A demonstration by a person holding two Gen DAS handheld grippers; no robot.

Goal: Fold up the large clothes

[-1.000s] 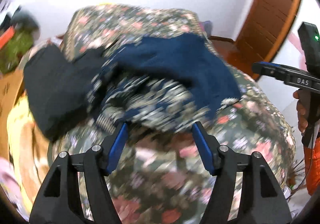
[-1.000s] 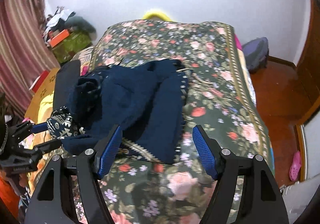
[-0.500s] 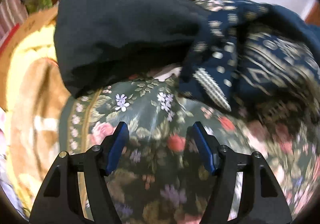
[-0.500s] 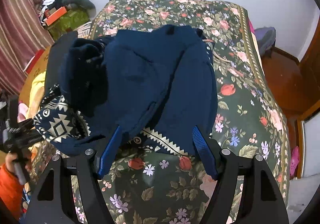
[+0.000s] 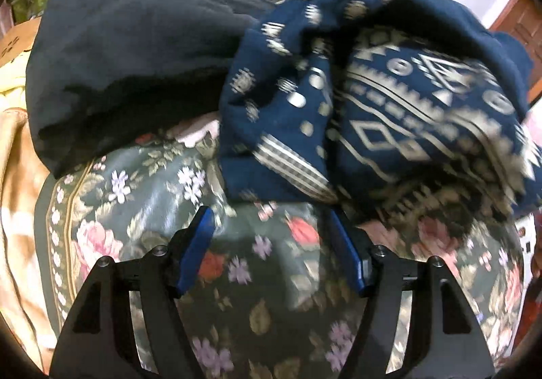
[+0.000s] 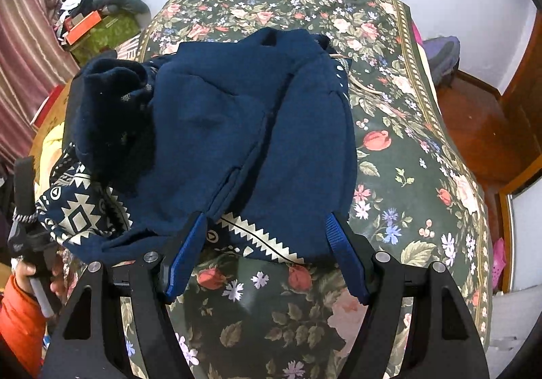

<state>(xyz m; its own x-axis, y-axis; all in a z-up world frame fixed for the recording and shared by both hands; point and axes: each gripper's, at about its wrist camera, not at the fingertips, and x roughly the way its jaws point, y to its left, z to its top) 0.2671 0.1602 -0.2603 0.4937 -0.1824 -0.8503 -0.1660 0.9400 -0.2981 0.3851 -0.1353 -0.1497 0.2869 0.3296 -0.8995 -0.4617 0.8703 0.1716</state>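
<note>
A crumpled navy garment [image 6: 237, 128] with a cream geometric pattern lies on the floral bedspread [image 6: 406, 175]. In the left wrist view its patterned side [image 5: 389, 114] bulges just beyond the fingertips. My left gripper [image 5: 271, 223] hovers open over the bedspread [image 5: 152, 196], nothing between its blue pads. My right gripper [image 6: 267, 223] is open too, its fingertips at the garment's near hem, straddling the zigzag border without pressing on it. A hand in an orange sleeve holds the left gripper body [image 6: 23, 226] at the left edge of the right wrist view.
A black garment [image 5: 128, 50] lies beside the navy one on the bed's left side. A yellow and tan blanket [image 5: 17, 209] hangs off the bed's left edge. Boxes and clutter [image 6: 98, 26] stand at the back left. Wooden floor [image 6: 481, 128] and a door lie to the right.
Both grippers have come down toward the bed. The left one swung left and lower, so the navy garment's patterned edge now fills its view. The right closed in on the hem.
</note>
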